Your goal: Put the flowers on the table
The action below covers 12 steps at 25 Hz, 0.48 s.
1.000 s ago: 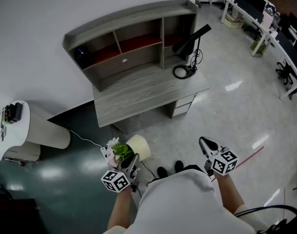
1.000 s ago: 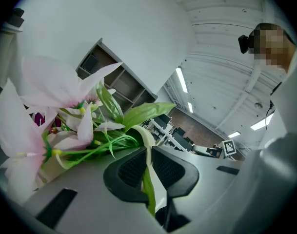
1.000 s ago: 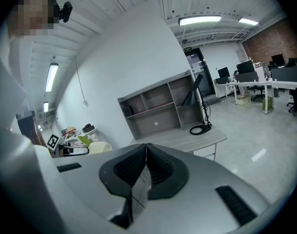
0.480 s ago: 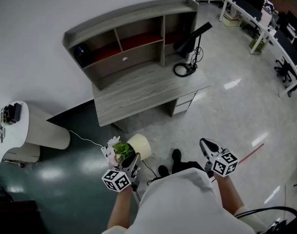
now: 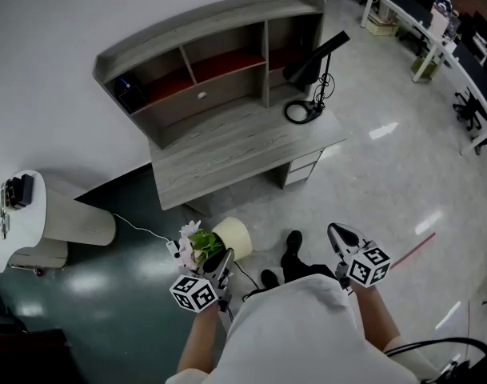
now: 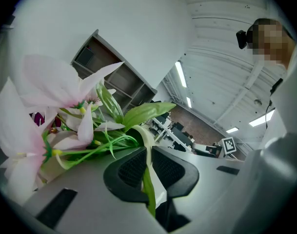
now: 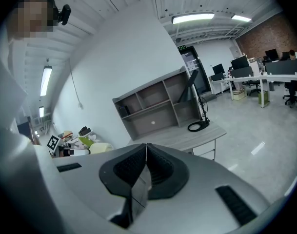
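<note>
The left gripper (image 5: pixel 221 261) is seen low in the head view. Its jaws are drawn nearly together on one thin green leaf or stem of the flowers (image 5: pixel 197 243), and nothing else is gripped. The pink-white blooms are carried in the air above the dark floor (image 5: pixel 91 294), well apart from the grey desk (image 5: pixel 227 158), which is taken to be the table meant. A cream pot (image 5: pixel 233 239) is seen tilted on its side just beside the blooms. It appears to belong to them, though the join is hidden. Further right, the right gripper (image 5: pixel 339 234) is held with its jaws pressed shut on each other and nothing between them.

The hold is judged the weak point. If the pot's whole weight hangs from that single leaf, the leaf could slide through the pads or tear, and pot and flowers would be dropped on the way. With the pot carried tilted, it could also be set down on its edge and rolled off the desk top.

As for containers, only the flowers are seen at the pot's mouth. In the hutch (image 5: pixel 203 42) on the desk, a dark boxy object (image 5: pixel 131 94) is kept in the left compartment. The red-lined middle ones look empty. The tall right one is fronted by a black desk lamp (image 5: pixel 311 54).
</note>
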Each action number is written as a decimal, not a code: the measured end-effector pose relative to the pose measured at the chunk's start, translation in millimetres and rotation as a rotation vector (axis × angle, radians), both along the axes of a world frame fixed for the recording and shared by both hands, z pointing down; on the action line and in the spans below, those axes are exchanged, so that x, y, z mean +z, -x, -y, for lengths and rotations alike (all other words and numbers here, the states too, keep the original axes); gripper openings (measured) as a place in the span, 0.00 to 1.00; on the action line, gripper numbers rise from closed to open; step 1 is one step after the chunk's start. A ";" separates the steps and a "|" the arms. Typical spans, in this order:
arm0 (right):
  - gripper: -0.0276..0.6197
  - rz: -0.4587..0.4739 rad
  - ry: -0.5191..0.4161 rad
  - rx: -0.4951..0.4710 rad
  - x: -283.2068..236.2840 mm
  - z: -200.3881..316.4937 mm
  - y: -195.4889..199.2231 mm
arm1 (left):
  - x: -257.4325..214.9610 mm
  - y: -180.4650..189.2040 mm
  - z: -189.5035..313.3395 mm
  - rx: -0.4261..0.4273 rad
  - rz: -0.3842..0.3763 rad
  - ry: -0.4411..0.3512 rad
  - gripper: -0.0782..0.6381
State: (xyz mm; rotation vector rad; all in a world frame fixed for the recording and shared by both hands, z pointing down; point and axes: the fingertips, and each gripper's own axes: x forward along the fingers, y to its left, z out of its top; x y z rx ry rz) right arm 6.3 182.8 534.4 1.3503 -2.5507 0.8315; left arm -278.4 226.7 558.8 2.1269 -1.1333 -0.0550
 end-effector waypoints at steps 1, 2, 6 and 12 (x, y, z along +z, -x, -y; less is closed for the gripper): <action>0.07 0.001 -0.001 -0.002 0.0 5.5 -0.9 | -0.1 -2.4 4.8 0.003 0.002 0.000 0.18; 0.07 0.002 -0.001 -0.004 0.0 10.9 -1.9 | -0.3 -4.7 9.7 0.006 0.005 0.001 0.18; 0.07 0.011 0.005 -0.002 1.6 33.0 -10.1 | -2.2 -15.2 32.4 0.015 0.017 0.001 0.18; 0.07 0.021 0.020 -0.003 7.0 72.1 -22.3 | -5.2 -34.1 69.5 0.030 0.026 0.005 0.18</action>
